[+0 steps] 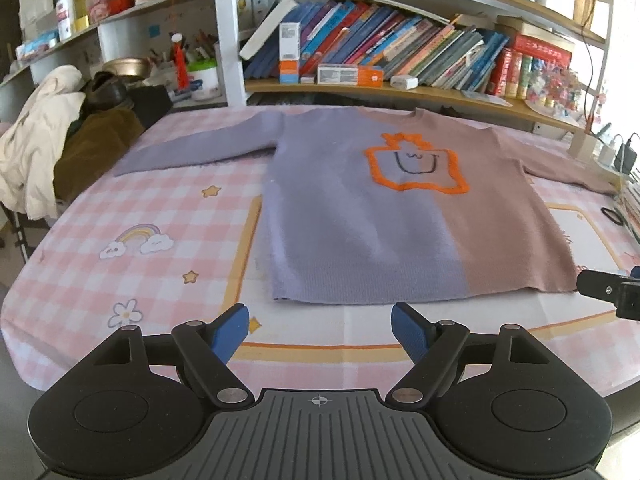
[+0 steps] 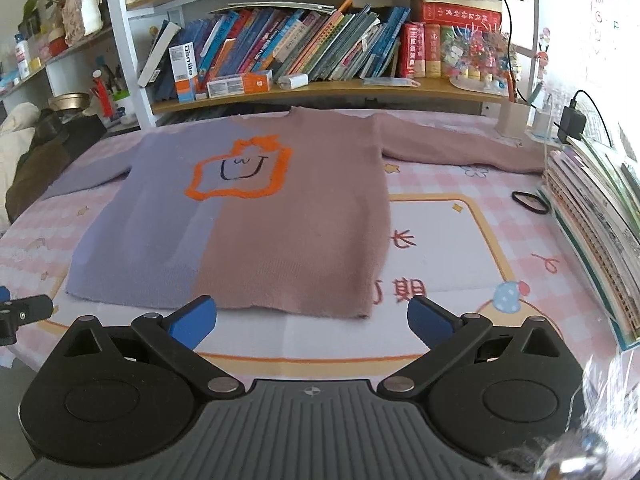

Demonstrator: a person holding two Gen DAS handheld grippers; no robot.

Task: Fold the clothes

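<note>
A two-tone sweater (image 1: 384, 216) (image 2: 248, 216), lilac on one half and dusty pink on the other with an orange outlined figure on the chest, lies flat and face up on the pink checked tablecloth (image 1: 152, 216), both sleeves spread sideways. My left gripper (image 1: 320, 332) hovers open just short of the lilac hem, nothing between its blue pads. My right gripper (image 2: 312, 320) is open too, in front of the pink hem. Each gripper's tip shows at the edge of the other's view.
Bookshelves (image 1: 400, 52) full of books run behind the table. A heap of clothes (image 1: 48, 140) sits at the left end. A stack of books (image 2: 592, 224), a black hair tie (image 2: 530, 202) and chargers (image 2: 568, 120) lie along the right side.
</note>
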